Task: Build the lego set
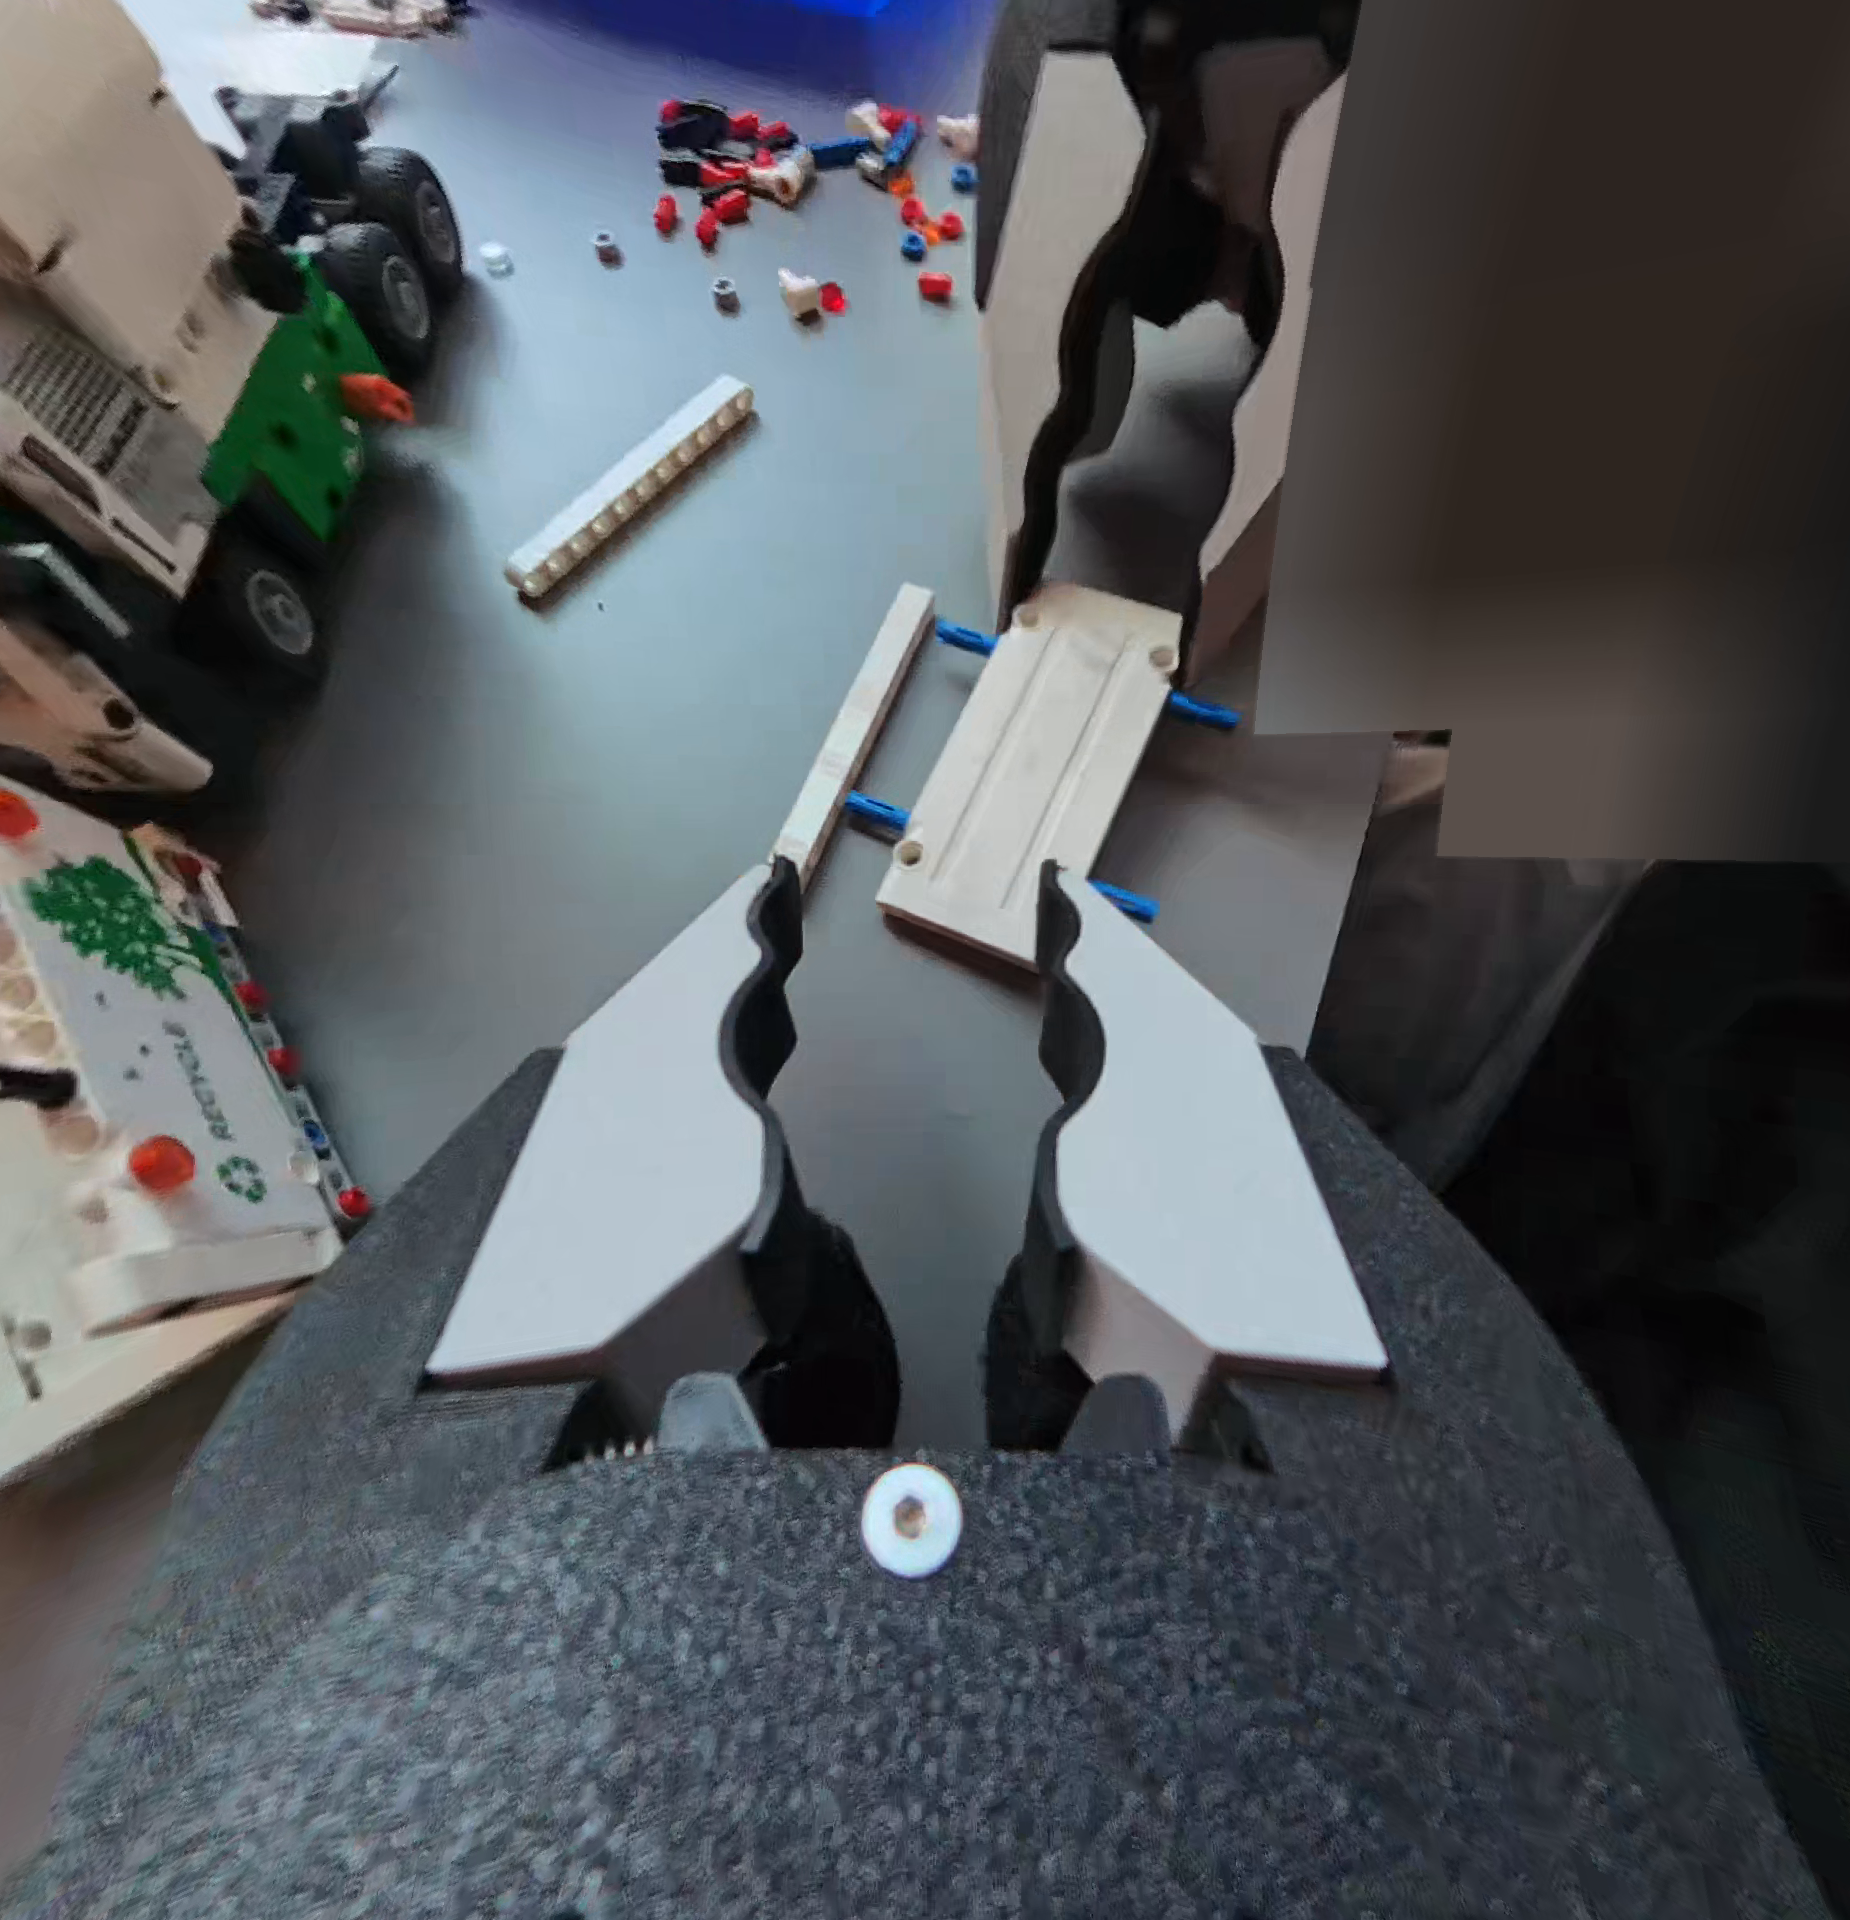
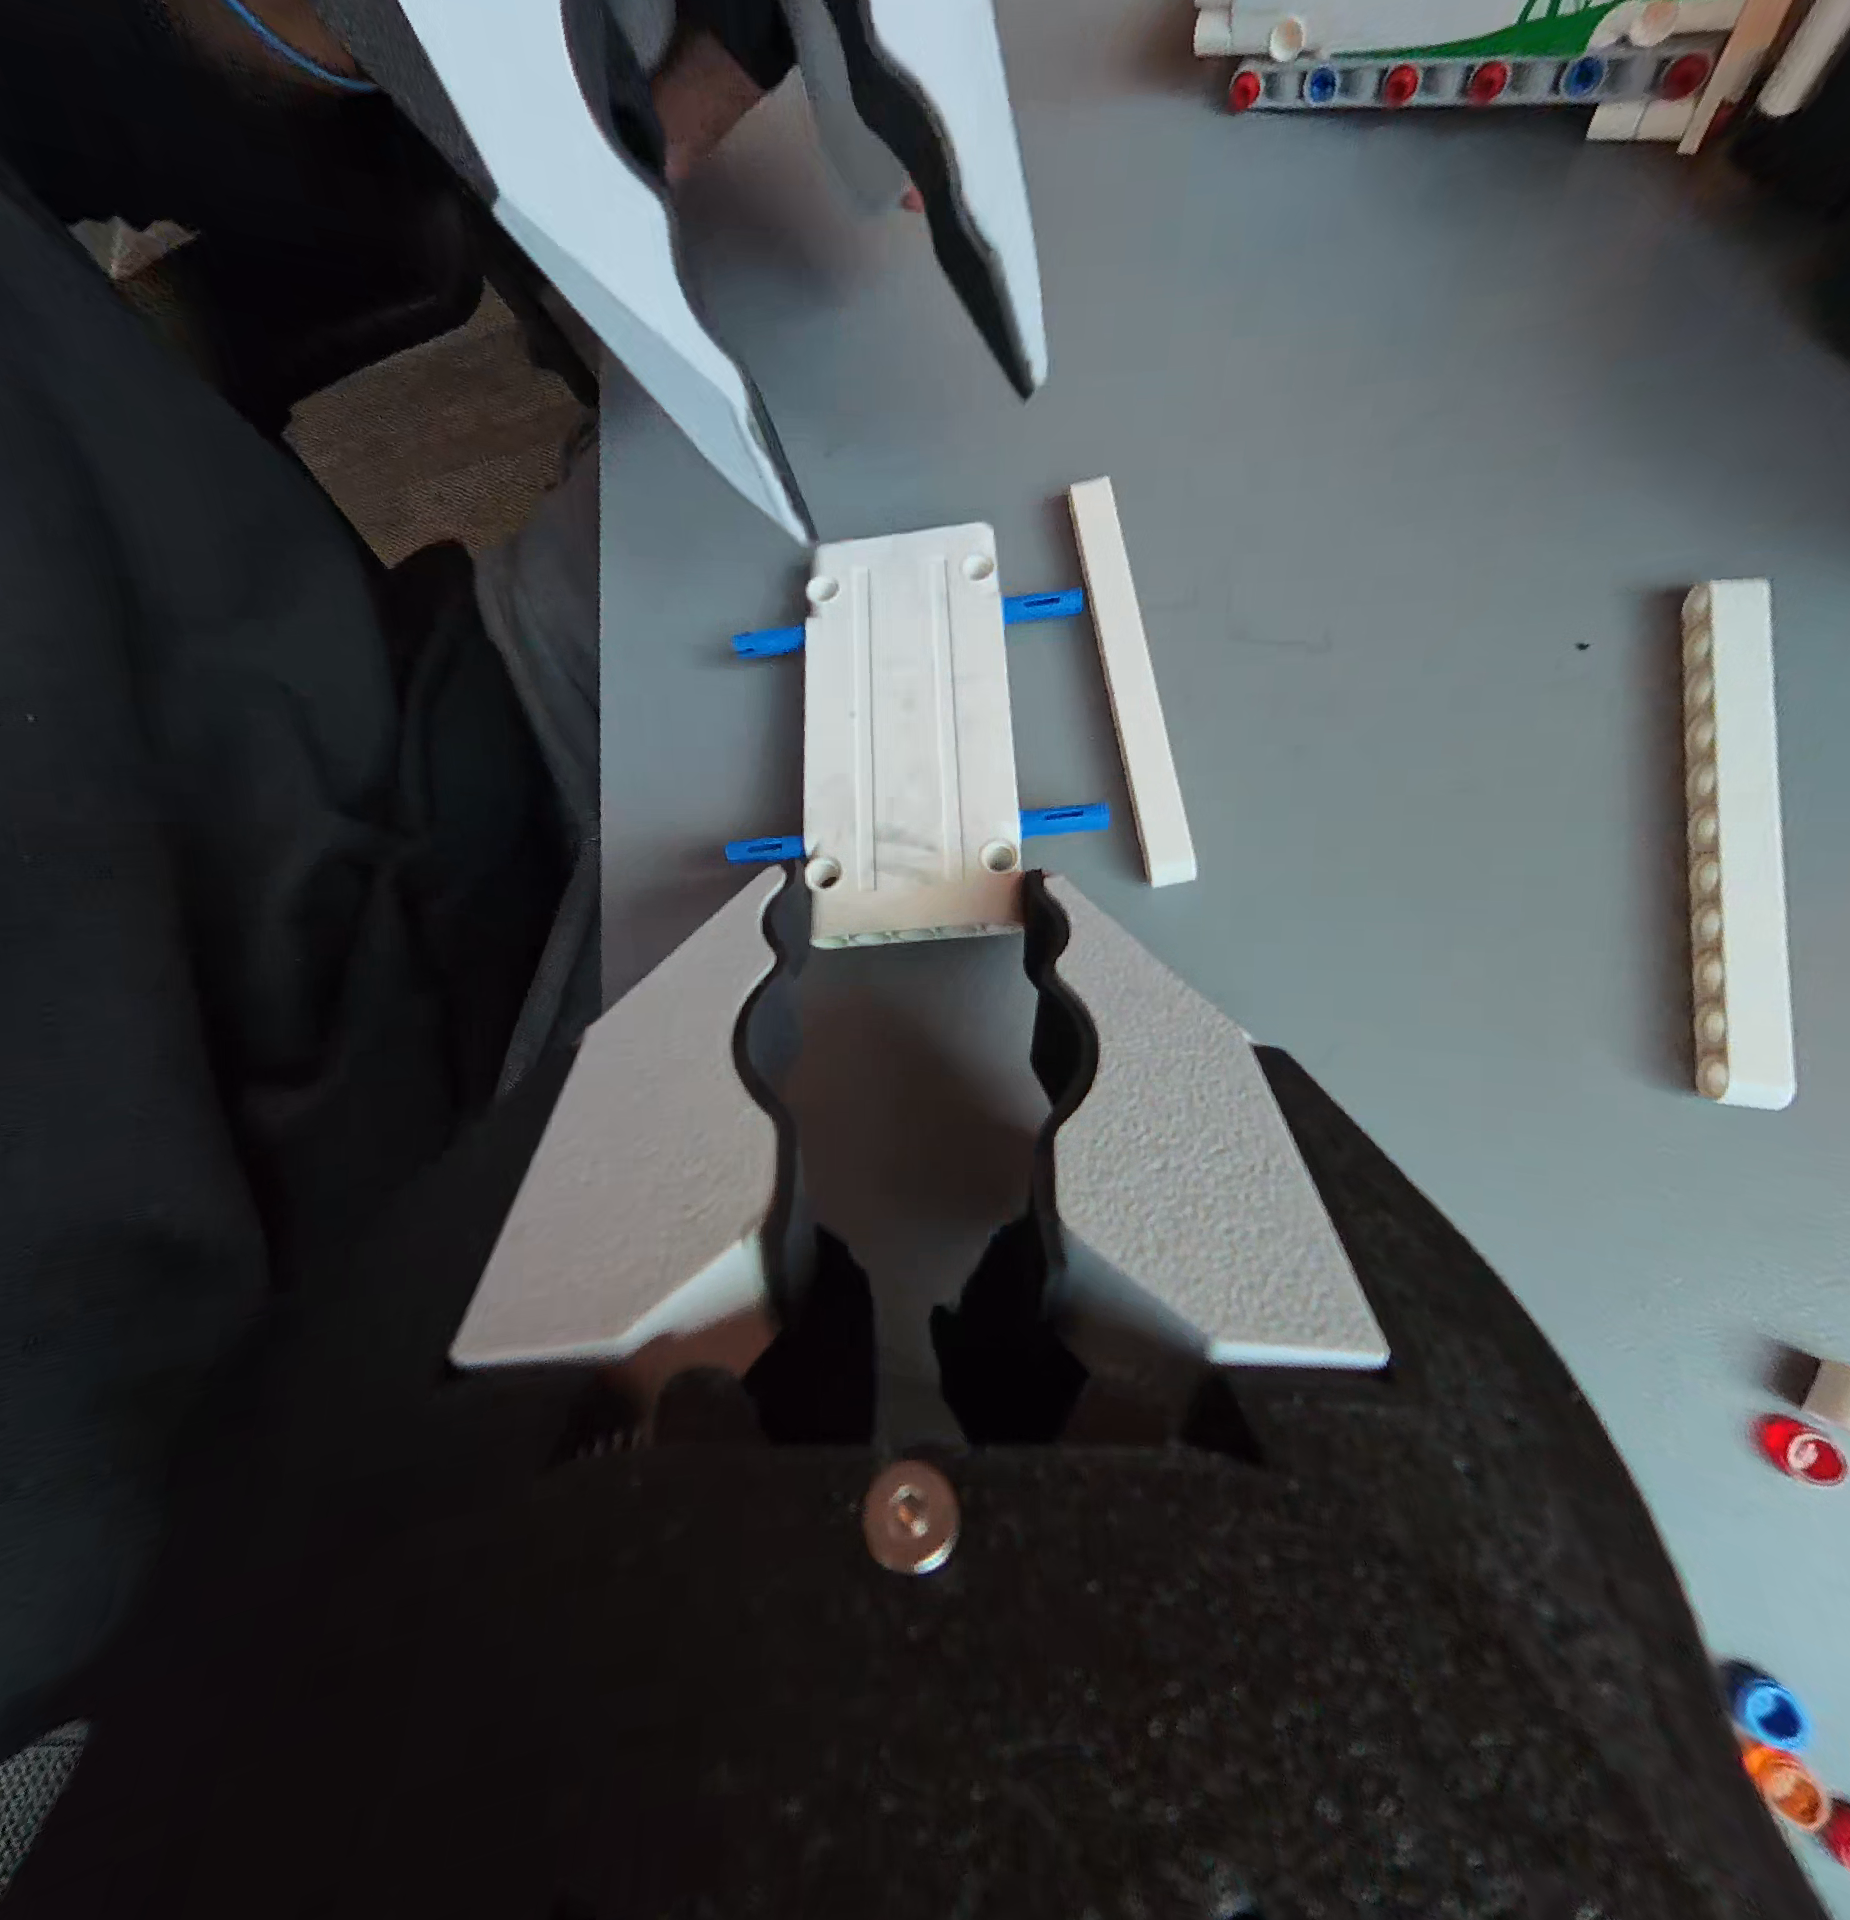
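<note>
Speckled black housings carry both grippers, right (image 2: 905, 883) and left (image 1: 916, 878), each with two wavy-edged white jaws spread and empty. One flat, grooved white panel (image 2: 905, 717) with four blue pins (image 2: 1046, 605) lies on the grey bench (image 2: 1420, 436), its near end between the right jaws' tips. Two white beams lie beside it: a smooth one (image 2: 1131, 681) touching the pins, a holed one (image 2: 1736, 842) apart.
</note>
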{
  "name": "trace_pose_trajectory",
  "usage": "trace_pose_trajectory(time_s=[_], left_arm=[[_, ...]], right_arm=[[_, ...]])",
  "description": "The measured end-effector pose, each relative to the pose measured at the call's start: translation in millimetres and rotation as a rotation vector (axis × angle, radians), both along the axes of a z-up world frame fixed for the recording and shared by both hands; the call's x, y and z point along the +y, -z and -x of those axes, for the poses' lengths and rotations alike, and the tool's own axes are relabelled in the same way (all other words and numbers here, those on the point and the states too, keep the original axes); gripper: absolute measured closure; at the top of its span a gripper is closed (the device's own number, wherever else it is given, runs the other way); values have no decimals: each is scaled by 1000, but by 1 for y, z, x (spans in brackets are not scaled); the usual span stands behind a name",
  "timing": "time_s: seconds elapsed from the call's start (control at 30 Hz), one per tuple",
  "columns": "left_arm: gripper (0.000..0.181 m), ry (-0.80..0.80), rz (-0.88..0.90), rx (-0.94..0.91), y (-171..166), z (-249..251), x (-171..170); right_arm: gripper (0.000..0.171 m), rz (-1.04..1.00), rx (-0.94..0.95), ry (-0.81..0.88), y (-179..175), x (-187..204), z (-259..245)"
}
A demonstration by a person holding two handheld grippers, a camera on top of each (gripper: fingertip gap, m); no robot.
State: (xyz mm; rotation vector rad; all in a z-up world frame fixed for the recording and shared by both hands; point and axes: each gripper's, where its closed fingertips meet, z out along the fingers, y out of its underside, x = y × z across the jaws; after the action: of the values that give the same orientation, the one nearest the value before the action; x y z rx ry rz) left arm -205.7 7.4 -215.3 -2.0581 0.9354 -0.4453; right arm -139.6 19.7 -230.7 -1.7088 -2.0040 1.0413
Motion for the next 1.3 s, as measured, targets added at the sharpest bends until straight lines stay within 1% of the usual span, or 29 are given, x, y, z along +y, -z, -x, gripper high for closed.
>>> trace_pose_trajectory(time_s=[0.03,0.1,0.2,0.23,0.27,0.37,0.43,0.53,0.63,0.7,0.73,0.83,0.9,0.97,1.03,1.17,1.3], left_arm=[[142,50,3,21,3,-2,-3],[142,111,27,17,9,-6,-8],[142,161,56,-4,14,-11,-11],[144,164,50,8,15,-10,-10],[151,163,35,22,15,-9,-8],[156,161,34,30,16,-10,-8],[156,152,37,24,16,-10,-9],[155,138,21,35,15,-8,-9],[136,131,4,34,11,0,-6],[122,181,-17,25,4,3,-7],[119,201,-35,32,3,5,-6],[96,263,-12,50,8,4,-2],[88,277,20,58,14,5,2],[84,282,34,69,20,4,7],[86,305,58,82,25,1,6],[105,339,73,70,24,-4,2],[112,338,68,69,23,-5,2]], right_arm=[[131,-6,-8,-6,1,-1,0],[131,-25,-8,-1,1,1,1],[131,-36,0,-8,2,0,3],[131,-43,6,-14,2,0,4],[131,-59,9,-15,2,1,5],[126,-110,7,-8,2,6,5],[119,-124,7,3,1,9,-1],[115,-141,48,43,-7,12,-9],[106,-253,123,90,-12,21,-8],[101,-285,132,74,-9,20,-5],[100,-286,128,51,-7,17,-2],[93,-252,138,-15,-5,12,7],[88,-251,108,-30,2,16,8],[88,-235,87,-43,6,16,7],[94,-226,95,-37,5,16,7],[107,-227,90,-52,6,14,7],[107,-221,89,-55,6,14,7]])
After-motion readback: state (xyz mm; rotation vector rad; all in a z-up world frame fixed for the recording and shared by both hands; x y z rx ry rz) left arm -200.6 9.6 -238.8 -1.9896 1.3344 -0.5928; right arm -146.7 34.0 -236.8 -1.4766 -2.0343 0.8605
